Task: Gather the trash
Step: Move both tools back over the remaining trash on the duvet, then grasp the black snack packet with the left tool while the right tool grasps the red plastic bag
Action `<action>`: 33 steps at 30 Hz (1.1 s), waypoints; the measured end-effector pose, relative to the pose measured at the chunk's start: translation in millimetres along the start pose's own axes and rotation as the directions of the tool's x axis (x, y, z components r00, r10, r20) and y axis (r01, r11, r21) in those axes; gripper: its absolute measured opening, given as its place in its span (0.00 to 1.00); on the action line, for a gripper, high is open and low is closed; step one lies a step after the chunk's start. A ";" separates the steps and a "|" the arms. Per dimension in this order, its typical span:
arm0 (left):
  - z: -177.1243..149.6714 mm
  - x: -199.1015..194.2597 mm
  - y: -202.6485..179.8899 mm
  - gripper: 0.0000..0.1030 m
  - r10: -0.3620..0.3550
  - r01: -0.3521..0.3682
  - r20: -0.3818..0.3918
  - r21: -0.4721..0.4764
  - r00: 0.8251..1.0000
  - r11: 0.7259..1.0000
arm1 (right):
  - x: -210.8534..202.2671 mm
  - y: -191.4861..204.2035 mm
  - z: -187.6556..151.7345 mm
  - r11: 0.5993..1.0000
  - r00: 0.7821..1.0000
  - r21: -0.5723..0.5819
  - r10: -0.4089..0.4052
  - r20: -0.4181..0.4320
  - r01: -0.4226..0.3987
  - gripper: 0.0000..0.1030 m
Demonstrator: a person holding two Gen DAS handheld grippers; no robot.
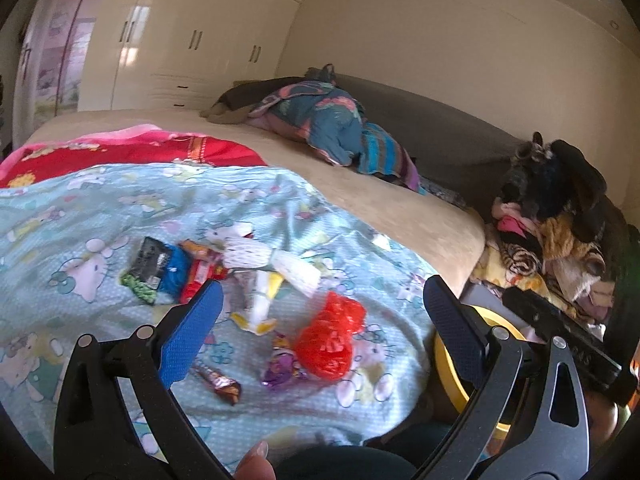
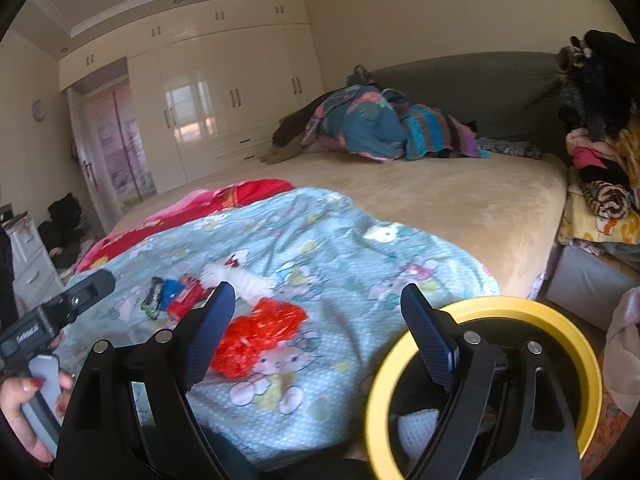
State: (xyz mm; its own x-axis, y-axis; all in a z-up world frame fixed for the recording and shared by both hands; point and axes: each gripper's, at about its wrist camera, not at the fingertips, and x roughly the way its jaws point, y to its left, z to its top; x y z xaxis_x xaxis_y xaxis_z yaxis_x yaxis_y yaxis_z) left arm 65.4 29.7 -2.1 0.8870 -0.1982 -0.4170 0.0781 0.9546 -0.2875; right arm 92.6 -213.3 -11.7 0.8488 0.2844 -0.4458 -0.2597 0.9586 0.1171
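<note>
Both the left gripper (image 1: 320, 320) and right gripper (image 2: 320, 328) gape empty above wrappers (image 1: 256, 276) near the blanket's edge (image 1: 416, 264).

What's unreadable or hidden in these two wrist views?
- Yellow-rimmed bin contents: right wrist view, the right gripper blocks most of the opening.
- Same bin: left wrist view, left gripper finger covers it.
- Black-and-blue wrapper print: too small, blurred.
- Red wrapper: partly behind blue pad.
</note>
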 end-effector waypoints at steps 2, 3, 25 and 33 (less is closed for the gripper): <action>0.4 -0.1 5.7 0.90 0.011 -0.011 0.001 -0.010 1.000 1.000 | 6.1 7.8 -2.7 1.000 1.000 -0.016 0.020 -0.016 -0.020 0.80; 0.8 -0.5 8.5 0.90 0.017 -0.017 0.002 -0.014 1.000 1.000 | 8.9 12.4 -4.5 0.999 0.999 -0.025 0.031 -0.027 -0.032 0.81; -7.1 13.5 110.3 0.90 0.211 -0.218 -0.060 -0.146 0.976 0.965 | 81.6 85.4 -30.5 0.977 0.970 -0.155 0.112 -0.215 -0.147 0.82; -10.0 39.1 141.6 0.90 0.247 -0.264 -0.133 -0.135 0.960 0.955 | 110.3 88.9 -31.3 0.978 0.958 -0.132 0.125 -0.257 -0.163 0.82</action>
State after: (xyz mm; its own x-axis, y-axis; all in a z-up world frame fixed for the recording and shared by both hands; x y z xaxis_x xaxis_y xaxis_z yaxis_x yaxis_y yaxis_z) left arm 106.6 154.9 -67.7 0.8101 0.0158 -0.5860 -0.2214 0.9339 -0.2808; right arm 148.8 -97.2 -78.2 0.6625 0.3883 -0.6406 -0.4532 0.8887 0.0700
